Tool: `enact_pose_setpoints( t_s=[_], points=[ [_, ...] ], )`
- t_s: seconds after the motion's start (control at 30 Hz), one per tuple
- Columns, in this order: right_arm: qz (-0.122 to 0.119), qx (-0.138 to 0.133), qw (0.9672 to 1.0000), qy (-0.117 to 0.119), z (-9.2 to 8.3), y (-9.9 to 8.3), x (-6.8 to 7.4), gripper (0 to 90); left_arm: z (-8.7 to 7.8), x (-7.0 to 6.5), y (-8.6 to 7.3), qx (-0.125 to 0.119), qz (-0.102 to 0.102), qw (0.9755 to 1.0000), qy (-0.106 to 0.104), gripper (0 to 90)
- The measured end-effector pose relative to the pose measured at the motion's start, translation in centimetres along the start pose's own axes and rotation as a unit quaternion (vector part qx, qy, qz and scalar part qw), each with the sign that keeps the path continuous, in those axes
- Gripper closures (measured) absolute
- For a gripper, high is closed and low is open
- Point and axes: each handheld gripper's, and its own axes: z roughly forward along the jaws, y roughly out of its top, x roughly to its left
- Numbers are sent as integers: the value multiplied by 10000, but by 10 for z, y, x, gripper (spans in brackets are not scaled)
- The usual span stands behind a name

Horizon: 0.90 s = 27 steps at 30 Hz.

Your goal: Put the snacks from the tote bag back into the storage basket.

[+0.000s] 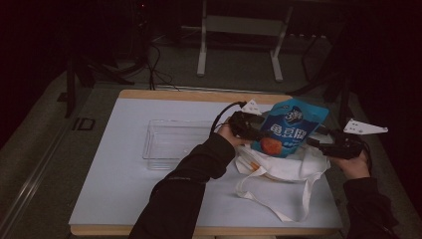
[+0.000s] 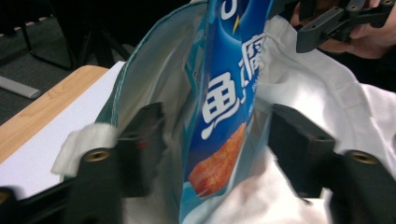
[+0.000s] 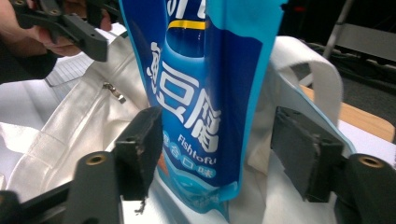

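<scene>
I have the blue snack pouch [image 1: 289, 127] standing upright between my two tongs, its lower end down in the mouth of the white tote bag [image 1: 286, 168]. My left tongs [image 1: 247, 130] straddle its left edge and my right tongs [image 1: 326, 144] straddle its right edge. Both sets of jaws stand part-way in, the pouch between them. In the left gripper view the pouch [image 2: 224, 116] sits nearer one pad, with a gap on either side. In the right gripper view one pad lies at the pouch's [image 3: 205, 93] face and the other stands apart, so neither pair is clenched on it yet.

To do this well, I think I should close both pairs evenly on the side seams, not the puffy middle, so the foil does not slip or twist. Then I keep the pouch upright and mind the tote's rim and its loose strap [image 1: 278, 199] just in front of my tongs.

The tote holds the pouch's bottom end; what else lies inside I cannot tell. The clear plastic tray [image 1: 174, 140], left of my left tongs, looks empty.
</scene>
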Motion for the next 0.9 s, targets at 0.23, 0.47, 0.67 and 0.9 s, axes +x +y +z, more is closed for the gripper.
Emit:
enact_pose_setpoints(
  t_s=[0.23,0.47,0.67,0.9],
  points=[
    [-41,135,9998,135,10,6,-1,445,16,1,5,140,-39,9999,15,568],
    [-146,170,9997,124,18,9,1,589,21,2,9,154,-28,9999,-14,688],
    [-76,256,9995,181,26,11,1,668,27,2,12,228,-72,9997,-91,750],
    [26,443,9988,213,28,14,3,829,28,-1,18,237,143,9996,-53,856]
  ],
)
